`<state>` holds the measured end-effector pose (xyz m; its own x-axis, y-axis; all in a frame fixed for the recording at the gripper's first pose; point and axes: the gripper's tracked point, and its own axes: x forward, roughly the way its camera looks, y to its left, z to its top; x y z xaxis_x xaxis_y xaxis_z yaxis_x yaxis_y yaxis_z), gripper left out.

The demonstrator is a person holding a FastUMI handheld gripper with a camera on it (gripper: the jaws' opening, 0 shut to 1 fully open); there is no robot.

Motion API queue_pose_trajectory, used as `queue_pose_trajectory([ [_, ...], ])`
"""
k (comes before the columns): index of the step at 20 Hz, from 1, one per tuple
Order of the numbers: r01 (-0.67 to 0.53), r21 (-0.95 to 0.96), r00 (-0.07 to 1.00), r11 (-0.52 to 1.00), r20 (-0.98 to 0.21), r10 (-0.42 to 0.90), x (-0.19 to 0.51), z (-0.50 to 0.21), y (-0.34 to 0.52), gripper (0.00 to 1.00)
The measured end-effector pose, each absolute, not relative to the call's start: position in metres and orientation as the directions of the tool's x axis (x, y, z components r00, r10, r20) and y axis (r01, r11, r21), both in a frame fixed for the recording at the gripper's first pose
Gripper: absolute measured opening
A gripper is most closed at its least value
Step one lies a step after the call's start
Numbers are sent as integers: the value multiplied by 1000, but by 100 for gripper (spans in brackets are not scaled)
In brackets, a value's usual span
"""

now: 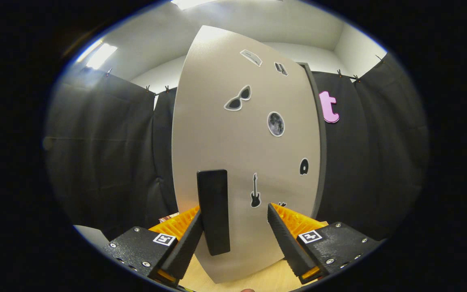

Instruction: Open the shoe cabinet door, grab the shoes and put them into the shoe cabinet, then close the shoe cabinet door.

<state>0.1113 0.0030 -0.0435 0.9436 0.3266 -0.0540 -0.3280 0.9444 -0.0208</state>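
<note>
One shoe cabinet door (233,134) is seen directly ahead of the gripper (235,215), standing upright and rising well above the fingers. Its face is pale grey-beige and smooth. One dark frame edge (318,138) of the cabinet is visible along the door's right side.

One black rectangular handle (214,211) is mounted vertically on the lower part of the door. It is located between the two fingers, close against the left finger (189,239); whether that finger actually touches it cannot be told. The right finger (284,235) is held apart from the handle, with bare door panel visible in the gap. The jaws are observed to be spread fairly wide, and nothing is pressed by both fingers.

Stickers on the door are counted as seven: one pair of sunglasses (238,98), one moon disc (276,123), one guitar (255,191), one small dark rounded shape (304,166), two small stickers near the top (251,57) whose subjects cannot be made out, and one partly hidden behind the right finger.

A light wooden surface (258,280) is noted beneath the door and fingers. Black cloth walls (103,146) are hung on both sides. Two ceiling lights (101,56) are recorded above.
</note>
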Motion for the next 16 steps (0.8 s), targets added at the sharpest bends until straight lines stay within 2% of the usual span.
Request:
queue_pose_trajectory([
  [5, -338, 0, 940, 941, -58, 337, 145, -47, 38, 97],
  [16, -290, 9, 955, 957, -67, 289, 169, -50, 56, 97],
])
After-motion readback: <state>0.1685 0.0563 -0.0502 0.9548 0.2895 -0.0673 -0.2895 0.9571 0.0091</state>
